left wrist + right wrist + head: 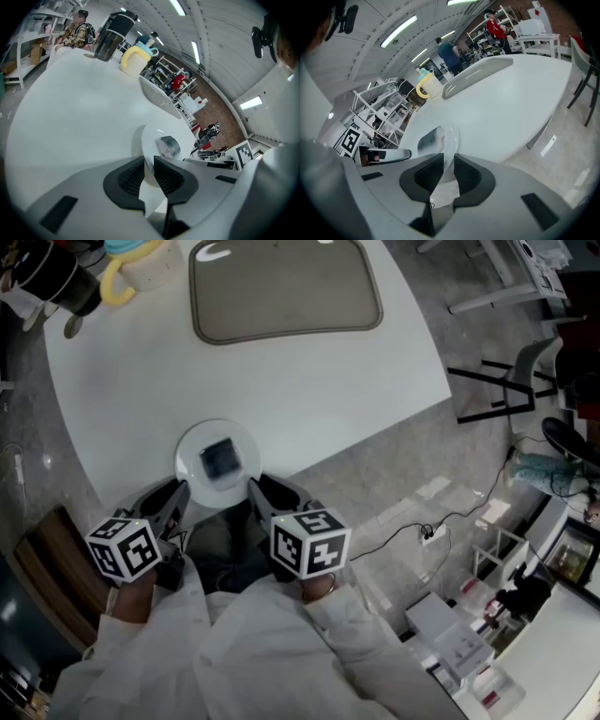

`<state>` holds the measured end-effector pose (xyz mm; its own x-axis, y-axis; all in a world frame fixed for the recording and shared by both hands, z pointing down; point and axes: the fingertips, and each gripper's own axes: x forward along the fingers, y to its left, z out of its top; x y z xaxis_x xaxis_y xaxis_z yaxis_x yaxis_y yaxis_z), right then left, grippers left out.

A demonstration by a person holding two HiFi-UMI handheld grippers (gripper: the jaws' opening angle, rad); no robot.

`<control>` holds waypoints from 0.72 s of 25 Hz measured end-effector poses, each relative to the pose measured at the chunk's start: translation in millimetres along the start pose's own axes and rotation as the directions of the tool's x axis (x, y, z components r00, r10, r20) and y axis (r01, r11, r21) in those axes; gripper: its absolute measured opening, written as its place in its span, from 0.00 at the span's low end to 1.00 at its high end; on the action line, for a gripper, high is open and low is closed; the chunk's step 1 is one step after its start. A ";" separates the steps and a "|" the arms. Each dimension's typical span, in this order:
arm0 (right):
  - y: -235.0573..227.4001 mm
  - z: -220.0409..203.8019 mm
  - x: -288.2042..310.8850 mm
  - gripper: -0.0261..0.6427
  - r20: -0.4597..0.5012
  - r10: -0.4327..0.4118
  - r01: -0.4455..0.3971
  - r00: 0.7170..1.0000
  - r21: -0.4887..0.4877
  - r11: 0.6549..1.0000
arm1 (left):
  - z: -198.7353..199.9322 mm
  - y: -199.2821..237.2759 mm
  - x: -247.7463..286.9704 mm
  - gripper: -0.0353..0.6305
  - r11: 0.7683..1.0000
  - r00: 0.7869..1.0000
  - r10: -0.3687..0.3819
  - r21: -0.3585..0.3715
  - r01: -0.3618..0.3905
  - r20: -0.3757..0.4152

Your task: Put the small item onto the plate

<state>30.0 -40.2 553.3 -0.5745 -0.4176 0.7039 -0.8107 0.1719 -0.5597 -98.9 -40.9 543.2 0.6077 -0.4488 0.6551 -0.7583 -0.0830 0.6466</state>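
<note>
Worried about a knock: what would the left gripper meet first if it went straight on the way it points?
The small round white plate: its rim sits clamped between the jaws of the left gripper. Next, probably, the dark grey square item on it.

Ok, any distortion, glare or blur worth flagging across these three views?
Head view: even light, sharp, slight sheen on the plate. Left gripper view: strong fisheye bending, dark corners, the small item looks soft. Right gripper view: same bending, ceiling lights blown out.
</note>
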 end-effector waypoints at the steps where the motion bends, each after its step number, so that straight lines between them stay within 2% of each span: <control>1: 1.1 0.5 -1.7 0.14 0.004 -0.003 0.003 1.000 -0.006 1.000 | 0.9 -1.6 -1.4 0.15 1.000 1.000 -0.002 0.009 0.002 0.001; 18: 22.6 33.3 -33.3 0.14 0.124 -0.047 0.045 0.991 0.013 0.999 | 36.7 -34.4 -21.9 0.15 0.989 0.996 -0.079 0.127 0.074 0.031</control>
<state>34.6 -52.1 502.6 -0.5177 -0.5327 0.6695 -0.8343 0.1409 -0.5330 -94.8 -60.9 492.3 0.6579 -0.4686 0.5896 -0.7348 -0.2283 0.6387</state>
